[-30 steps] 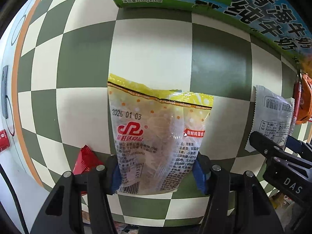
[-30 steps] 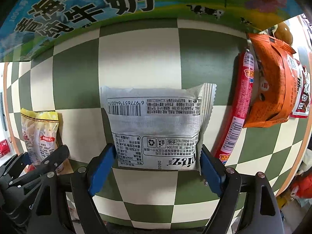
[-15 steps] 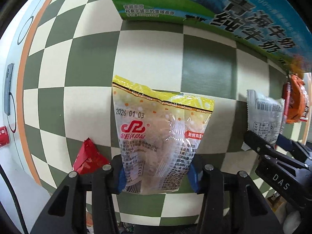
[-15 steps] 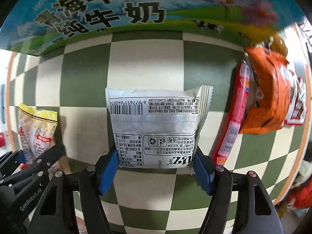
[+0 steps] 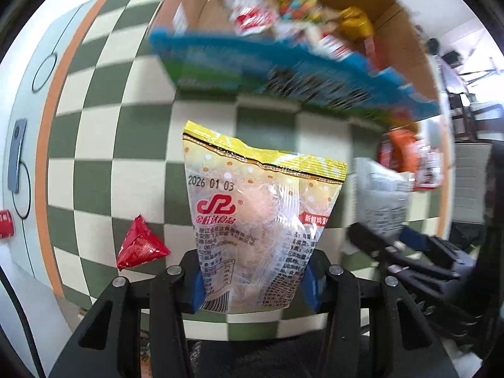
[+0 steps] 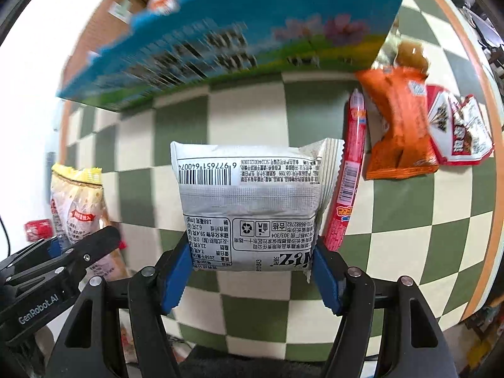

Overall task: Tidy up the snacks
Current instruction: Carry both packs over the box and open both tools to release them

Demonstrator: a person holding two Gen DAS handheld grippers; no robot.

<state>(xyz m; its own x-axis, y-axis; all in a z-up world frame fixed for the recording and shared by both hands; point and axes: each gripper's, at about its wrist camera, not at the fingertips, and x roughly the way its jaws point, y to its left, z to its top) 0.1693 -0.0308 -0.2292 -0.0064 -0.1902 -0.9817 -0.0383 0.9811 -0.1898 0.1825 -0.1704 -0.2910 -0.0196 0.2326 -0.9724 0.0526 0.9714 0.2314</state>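
My left gripper (image 5: 253,278) is shut on a clear snack bag with a yellow top (image 5: 261,220), lifted off the checked tablecloth (image 5: 126,173). My right gripper (image 6: 252,264) is shut on a white-and-grey snack packet (image 6: 249,198), its blue pads pressing both sides, also held above the cloth. Each gripper shows in the other's view: the left one with its yellow bag (image 6: 75,208) at the lower left, the right one with its grey packet (image 5: 381,201) at the right. Behind both stands an open cardboard box (image 5: 315,63) with a blue-and-green printed side, holding several snacks.
A red triangular packet (image 5: 140,247) lies on the cloth left of my left gripper. Right of my right gripper lie a red sausage stick (image 6: 346,182), an orange packet (image 6: 397,126) and red-and-white packets (image 6: 456,132). The table's orange rim (image 6: 485,236) curves at the right.
Both grippers closed on their packets and lifted them off the cloth. The views rose, so the box's open top and the snacks inside now show.
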